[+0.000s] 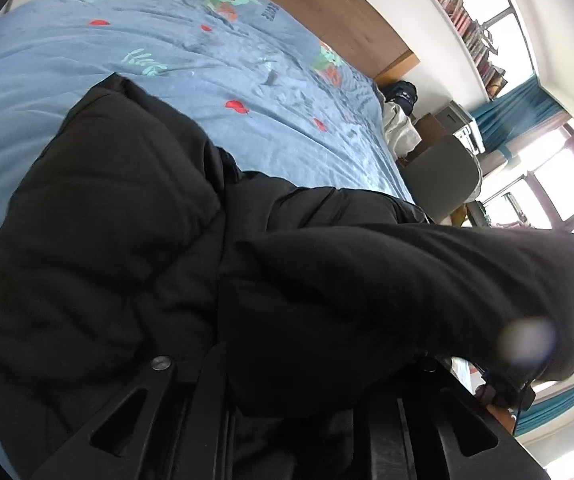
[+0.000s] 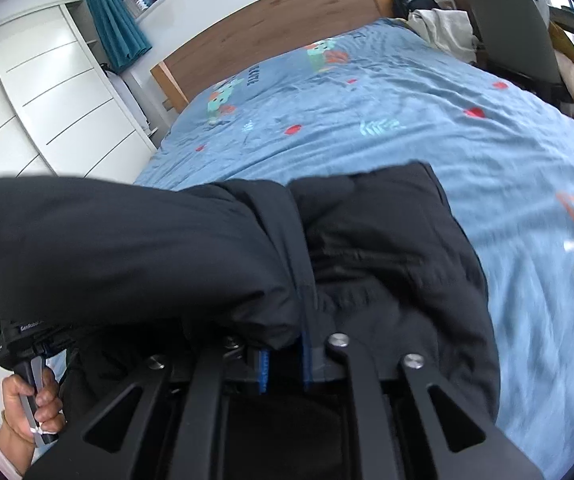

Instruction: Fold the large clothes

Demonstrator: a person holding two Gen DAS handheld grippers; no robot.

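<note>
- Right gripper [image 2: 283,368]: its two blue-padded fingers [image 2: 263,372] are sitting close together with a fold of the black jacket [image 2: 387,272] pinched between them, so it's clamping the fabric down near the bottom edge of the right wrist view.
- Left gripper [image 1: 307,392]: honestly can't tell how the jaws are standing, since black cloth is bulging right over where the fingertips should be and hiding them.
- One jacket, lying on the near end of the bed and covering most of the lower half of both views. A puffy part of it [image 1: 427,288] is being lifted up off the bed on the left gripper's side.
- One hand [image 2: 35,408] is showing at the bottom left of the right wrist view, gripping the other tool's handle; it's cut off at the frame edge.
- One blue bedspread [image 1: 207,60] under it all, with several small red prints and a couple of cartoon figures.
- One wooden headboard [image 2: 287,20] beyond, one grey chair [image 2: 507,20] beside the bed, partly cut off.
- There's a blurry pale spot on the left lens, can't make out what it is.
</note>
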